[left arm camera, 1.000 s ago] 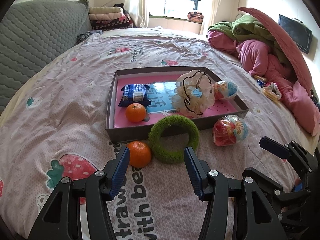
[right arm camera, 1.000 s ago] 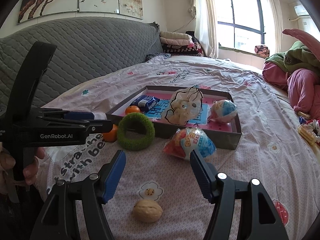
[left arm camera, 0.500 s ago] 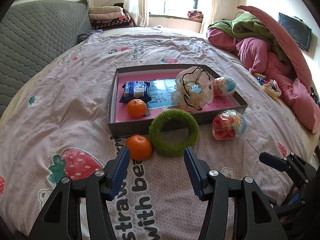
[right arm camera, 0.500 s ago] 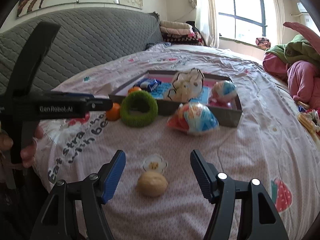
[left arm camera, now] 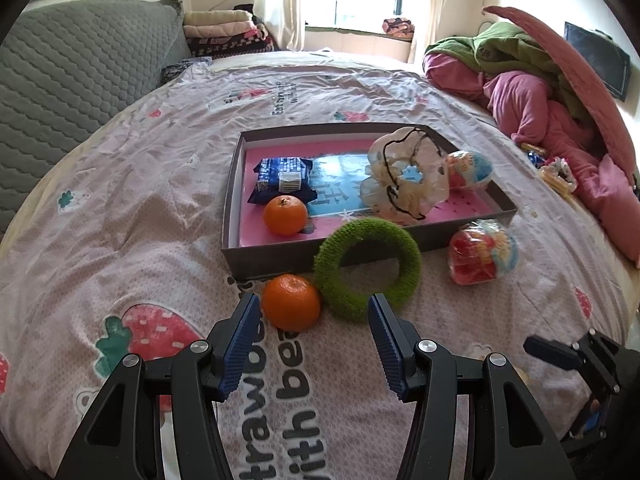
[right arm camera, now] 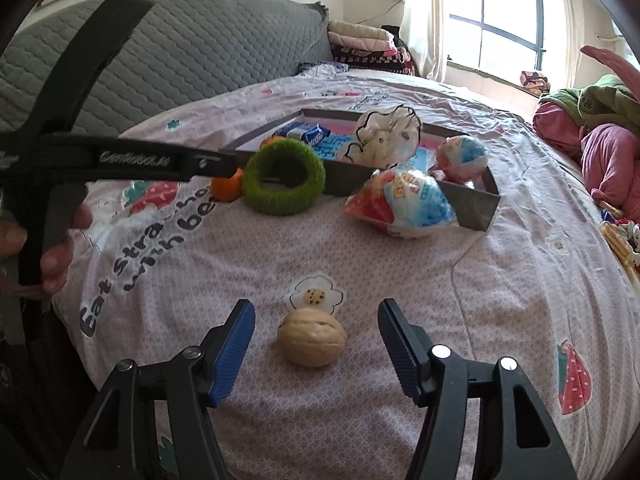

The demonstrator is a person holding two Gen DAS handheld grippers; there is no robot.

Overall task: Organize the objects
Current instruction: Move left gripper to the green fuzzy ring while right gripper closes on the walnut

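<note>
A walnut (right arm camera: 312, 343) lies on the bed sheet between the fingers of my right gripper (right arm camera: 316, 322); its jaws are closing and the pads stand apart from the nut. My left gripper (left arm camera: 314, 316) is open, just short of a loose orange (left arm camera: 291, 301) and a green fuzzy ring (left arm camera: 367, 269) that leans on the front wall of the grey tray (left arm camera: 232, 204). Inside the tray lie another orange (left arm camera: 285, 215), a blue snack pack (left arm camera: 282, 174), a white scrunchie (left arm camera: 406, 176) and a wrapped toy egg (left arm camera: 470, 169). A second wrapped egg (left arm camera: 482, 251) sits outside the tray.
A heap of pink and green bedding (left arm camera: 532, 80) fills the right side of the bed. The grey quilted headboard (left arm camera: 72, 72) stands at the left. A hand (right arm camera: 52, 248) grips the left gripper's handle. A small snack packet (left arm camera: 558, 174) lies by the bedding.
My right gripper has sunk toward the walnut, which now lies between its fingers, and its jaws have narrowed a little. The left gripper has barely moved.
</note>
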